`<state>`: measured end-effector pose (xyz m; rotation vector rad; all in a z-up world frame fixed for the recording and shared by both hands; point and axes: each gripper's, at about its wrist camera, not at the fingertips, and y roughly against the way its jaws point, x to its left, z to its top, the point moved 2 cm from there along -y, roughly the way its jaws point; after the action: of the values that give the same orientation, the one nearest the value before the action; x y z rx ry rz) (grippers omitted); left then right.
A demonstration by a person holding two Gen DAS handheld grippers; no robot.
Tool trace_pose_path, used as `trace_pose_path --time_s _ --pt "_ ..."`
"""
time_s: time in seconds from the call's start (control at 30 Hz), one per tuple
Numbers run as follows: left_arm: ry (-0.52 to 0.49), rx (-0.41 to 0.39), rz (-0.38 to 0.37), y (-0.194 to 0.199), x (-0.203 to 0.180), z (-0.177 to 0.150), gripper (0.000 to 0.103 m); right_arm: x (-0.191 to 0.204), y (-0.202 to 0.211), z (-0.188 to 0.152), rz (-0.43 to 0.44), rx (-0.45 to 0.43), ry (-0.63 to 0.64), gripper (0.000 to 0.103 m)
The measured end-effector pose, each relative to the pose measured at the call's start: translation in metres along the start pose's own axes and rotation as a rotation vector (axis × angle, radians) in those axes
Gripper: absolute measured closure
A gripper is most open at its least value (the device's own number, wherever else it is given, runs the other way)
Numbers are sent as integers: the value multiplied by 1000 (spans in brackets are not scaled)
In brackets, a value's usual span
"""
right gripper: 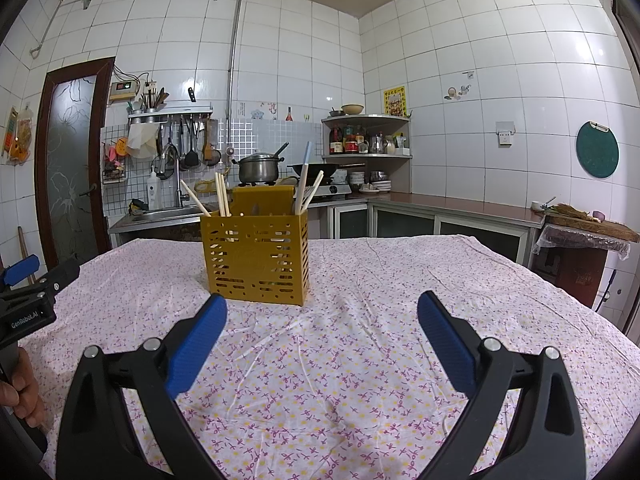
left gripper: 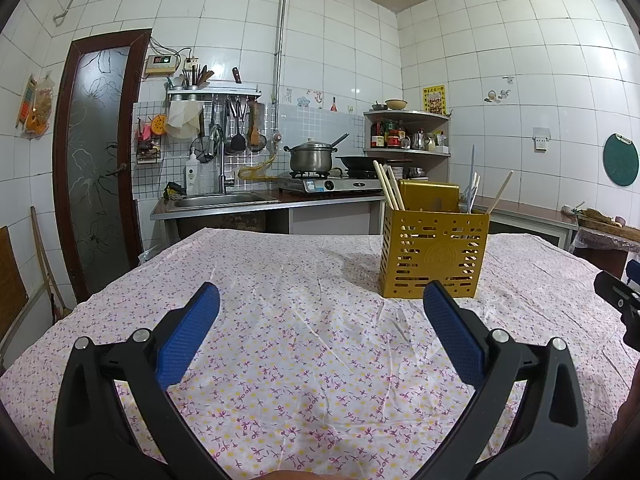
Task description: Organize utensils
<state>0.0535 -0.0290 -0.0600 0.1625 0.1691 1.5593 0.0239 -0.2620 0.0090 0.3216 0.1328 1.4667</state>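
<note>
A yellow slotted utensil holder (left gripper: pixel 434 254) stands upright on the floral tablecloth (left gripper: pixel 304 320), with pale chopsticks (left gripper: pixel 386 190) and other utensil handles (left gripper: pixel 472 184) sticking out of it. My left gripper (left gripper: pixel 322 292) is open and empty, low over the cloth, with the holder just beyond its right finger. In the right wrist view the same holder (right gripper: pixel 256 258) stands ahead and a little left, chopsticks (right gripper: pixel 221 196) leaning in it. My right gripper (right gripper: pixel 322 306) is open and empty, short of the holder.
The table (right gripper: pixel 460 280) runs to edges on the left and far side. Behind it are a sink (left gripper: pixel 218 200), a stove with a pot (left gripper: pixel 312 158) and a counter (right gripper: pixel 460 206). A hand (right gripper: pixel 20 392) holds the other gripper at the left edge.
</note>
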Motion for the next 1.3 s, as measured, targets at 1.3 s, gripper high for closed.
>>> trace_pose_path --time_s 1.3 --pt "20 16 -2 -5 -3 -1 5 0 0 0 0 0 -1 9"
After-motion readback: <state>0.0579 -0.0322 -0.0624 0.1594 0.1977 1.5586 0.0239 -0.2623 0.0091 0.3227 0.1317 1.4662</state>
